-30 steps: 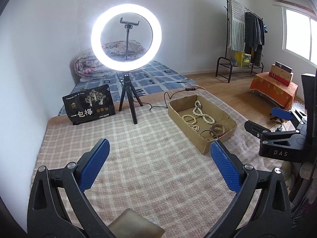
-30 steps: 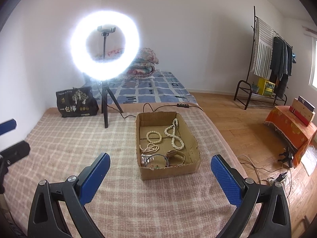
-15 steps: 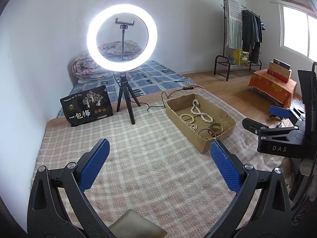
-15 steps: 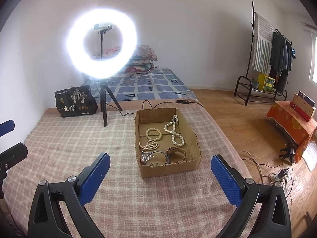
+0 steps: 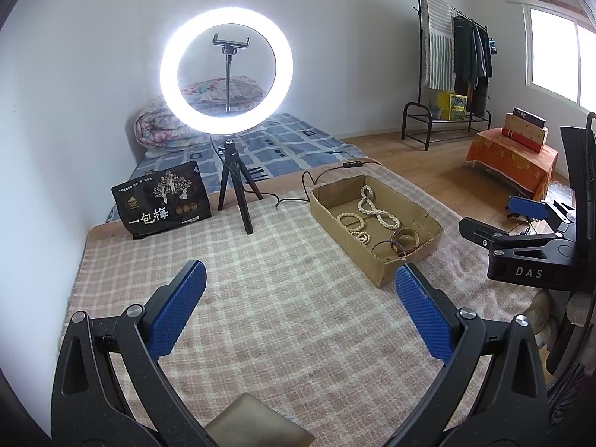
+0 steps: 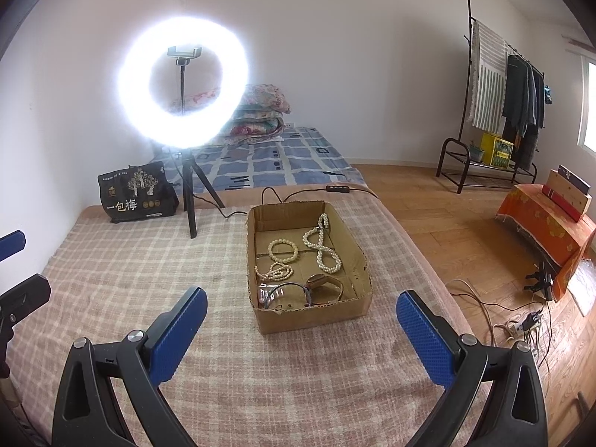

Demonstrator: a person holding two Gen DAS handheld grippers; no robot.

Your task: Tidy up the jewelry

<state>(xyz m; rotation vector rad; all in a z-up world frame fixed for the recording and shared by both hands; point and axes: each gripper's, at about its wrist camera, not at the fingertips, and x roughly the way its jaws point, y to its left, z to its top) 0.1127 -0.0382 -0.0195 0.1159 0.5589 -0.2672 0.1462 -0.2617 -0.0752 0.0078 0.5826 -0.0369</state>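
Note:
A shallow cardboard box (image 6: 311, 314) (image 5: 376, 270) sits on the checked blanket. In it lie a long pearl necklace (image 6: 322, 247) (image 5: 376, 212), a bead bracelet (image 6: 284, 249), a smaller bead strand (image 6: 273, 272), a dark thin bangle (image 6: 287, 292) and a brown bangle (image 6: 325, 288). My right gripper (image 6: 301, 329) is open and empty, just short of the box's near wall. My left gripper (image 5: 300, 307) is open and empty over bare blanket, left of the box. The right gripper also shows at the right of the left wrist view (image 5: 521, 232).
A lit ring light on a tripod (image 5: 226, 74) (image 6: 182, 82) stands behind the box, its cable (image 5: 327, 171) trailing past the box. A black printed bag (image 5: 162, 201) (image 6: 136, 193) leans at the back left. The blanket edge (image 6: 432, 253) drops to a wooden floor with cables (image 6: 517, 320).
Both views have shifted slightly; the box sits a little farther left in the left wrist view. Both grippers stay open and empty. The jewelry has not moved.

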